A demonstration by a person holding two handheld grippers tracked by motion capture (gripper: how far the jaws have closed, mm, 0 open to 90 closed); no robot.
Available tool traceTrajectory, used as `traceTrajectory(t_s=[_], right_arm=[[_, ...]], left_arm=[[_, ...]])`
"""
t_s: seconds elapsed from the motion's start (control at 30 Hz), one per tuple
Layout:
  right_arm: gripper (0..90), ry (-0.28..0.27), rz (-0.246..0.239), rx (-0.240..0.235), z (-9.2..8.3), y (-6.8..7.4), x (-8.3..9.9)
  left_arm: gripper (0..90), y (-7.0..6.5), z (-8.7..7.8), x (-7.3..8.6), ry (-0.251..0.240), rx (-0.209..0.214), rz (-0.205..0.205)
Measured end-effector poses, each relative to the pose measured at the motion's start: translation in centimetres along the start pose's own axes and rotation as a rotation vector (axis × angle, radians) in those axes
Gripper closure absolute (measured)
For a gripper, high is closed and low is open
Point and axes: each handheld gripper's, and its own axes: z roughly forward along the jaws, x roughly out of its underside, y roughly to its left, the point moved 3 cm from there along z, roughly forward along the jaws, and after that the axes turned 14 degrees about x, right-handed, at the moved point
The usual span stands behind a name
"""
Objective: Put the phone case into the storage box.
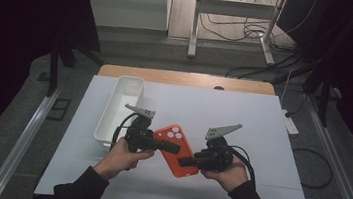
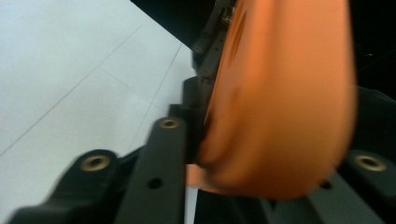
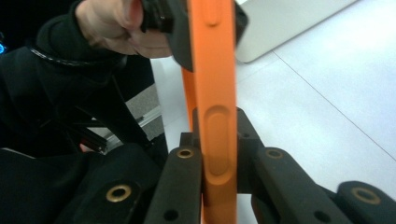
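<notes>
Fingers [image 3: 182,186] of our right gripper [image 1: 188,162] and left gripper [image 1: 171,148] are clamped on opposite ends of the orange phone case [image 1: 177,150] — held above the white table [image 1: 260,139], beside the white bin [image 1: 120,108] — so we control both ends.

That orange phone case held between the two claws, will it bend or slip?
The orange phone case looks thin and rubbery, so it probably flexes. Its matte edge likely grips well. With nothing visibly inside, it is probably light.
</notes>
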Motion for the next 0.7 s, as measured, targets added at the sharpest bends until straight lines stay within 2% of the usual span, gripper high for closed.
traceTrajectory(t_s=[0.13,0.3,0.5,0.53,0.57,0.63,0.7], right_arm=[[84.2,0.000,-0.005,0.011,-0.1,0.2,-0.1],[84.4,-0.016,-0.015,0.033,-0.1,0.4,-0.2],[84.3,-0.049,-0.018,0.108,-0.7,-0.1,-0.2],[84.3,-0.048,-0.018,0.119,-0.8,-0.2,-0.2],[84.3,-0.048,-0.018,0.119,-0.8,-0.2,-0.2],[84.4,-0.051,-0.018,0.136,-0.9,-0.4,-0.2],[84.3,-0.053,-0.018,0.153,-0.9,-0.6,-0.1]], left_arm=[[73.9,0.0,0.0,0.0,-0.009,-0.007,-0.001],[69.3,-0.1,-0.1,-0.1,-0.019,-0.041,0.010],[54.8,-0.2,-0.6,-0.3,-0.043,-0.127,0.017],[52.0,-0.2,-0.7,-0.4,-0.050,-0.159,0.025],[49.0,-0.2,-0.7,-0.4,-0.050,-0.159,0.025],[46.6,-0.3,-0.8,-0.4,-0.046,-0.191,0.032],[39.5,-0.3,-0.8,-0.5,-0.040,-0.222,0.043]])
